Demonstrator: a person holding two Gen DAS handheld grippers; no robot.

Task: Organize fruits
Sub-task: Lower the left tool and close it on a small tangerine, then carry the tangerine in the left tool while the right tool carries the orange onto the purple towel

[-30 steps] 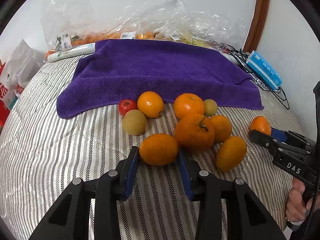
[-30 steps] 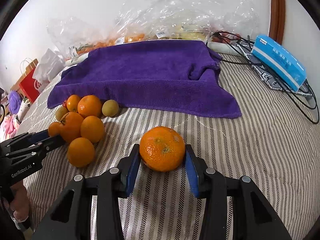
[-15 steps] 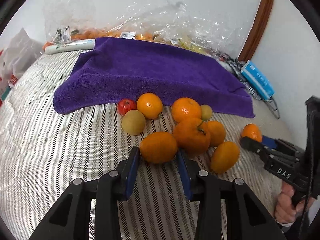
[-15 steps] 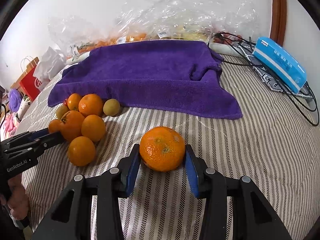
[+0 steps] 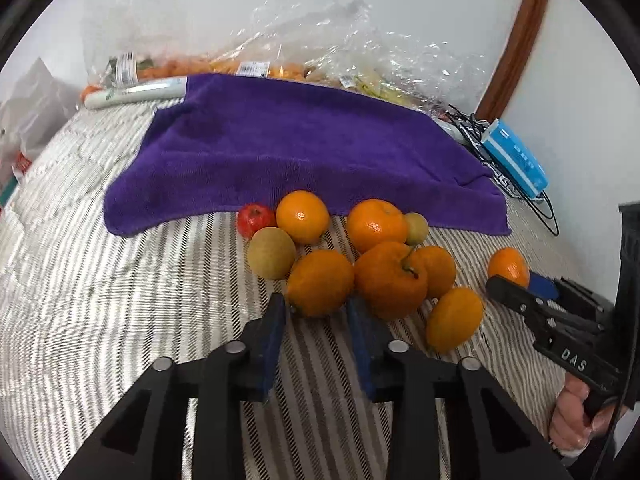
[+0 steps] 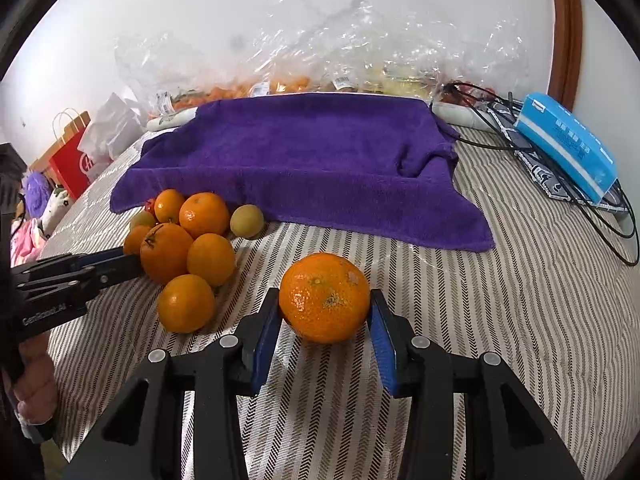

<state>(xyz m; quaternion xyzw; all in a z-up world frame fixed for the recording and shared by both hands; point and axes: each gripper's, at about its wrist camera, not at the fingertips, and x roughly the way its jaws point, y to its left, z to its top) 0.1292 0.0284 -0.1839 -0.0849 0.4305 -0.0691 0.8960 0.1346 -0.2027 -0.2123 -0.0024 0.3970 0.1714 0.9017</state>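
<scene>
A cluster of oranges (image 5: pixel 390 280), two yellow-green fruits (image 5: pixel 271 253) and a small red fruit (image 5: pixel 254 219) lies on the striped cover in front of a purple towel (image 5: pixel 304 148). My left gripper (image 5: pixel 316 314) has its jaws on both sides of the nearest orange (image 5: pixel 320 282), which rests on the cover. My right gripper (image 6: pixel 324 316) is shut on a lone large orange (image 6: pixel 324 297) to the right of the cluster (image 6: pixel 188 248). That orange also shows in the left wrist view (image 5: pixel 509 267).
Clear plastic bags of fruit (image 5: pixel 280 60) lie behind the towel against the wall. A blue box (image 6: pixel 566 146) and black cables (image 6: pixel 600 208) sit at the right. A red paper bag (image 6: pixel 72 156) and white bags stand at the far left.
The left wrist view has shifted back and up a little; the nearest orange now sits at the left gripper's fingertips instead of deep between the jaws. The right gripper holds still.
</scene>
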